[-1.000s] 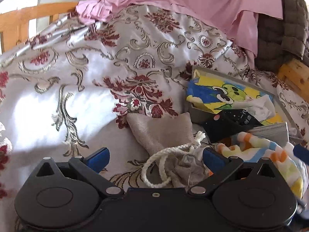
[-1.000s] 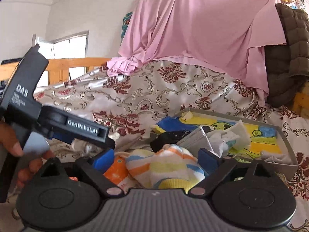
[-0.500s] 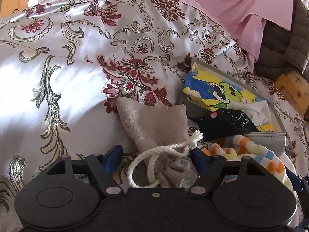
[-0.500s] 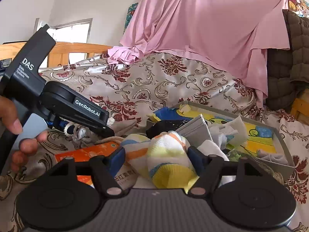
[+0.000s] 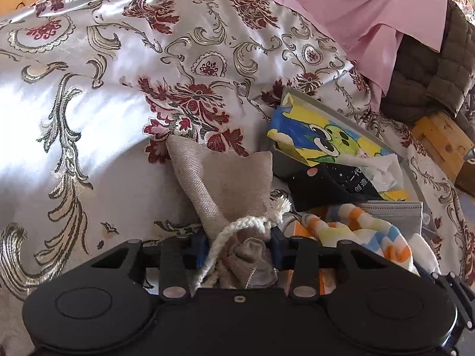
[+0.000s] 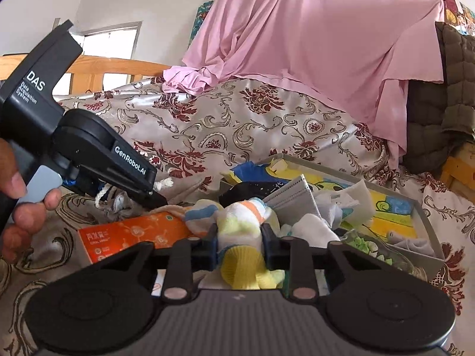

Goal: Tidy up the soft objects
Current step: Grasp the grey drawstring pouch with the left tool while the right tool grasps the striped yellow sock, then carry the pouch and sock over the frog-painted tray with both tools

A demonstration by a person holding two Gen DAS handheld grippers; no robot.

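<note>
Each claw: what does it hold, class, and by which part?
The left claw is shut on the drawstring pouch at its gathered neck. The right claw is shut on the striped sock around its middle.

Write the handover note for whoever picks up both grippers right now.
Left gripper: shut on the beige drawstring cloth pouch, at its gathered neck.
Right gripper: shut on the striped pastel sock.
Grey tray with cartoon lining lies on the floral bedspread, already holding a grey face mask, black cloth and white pieces.
Left: place pouch and sock.
</note>
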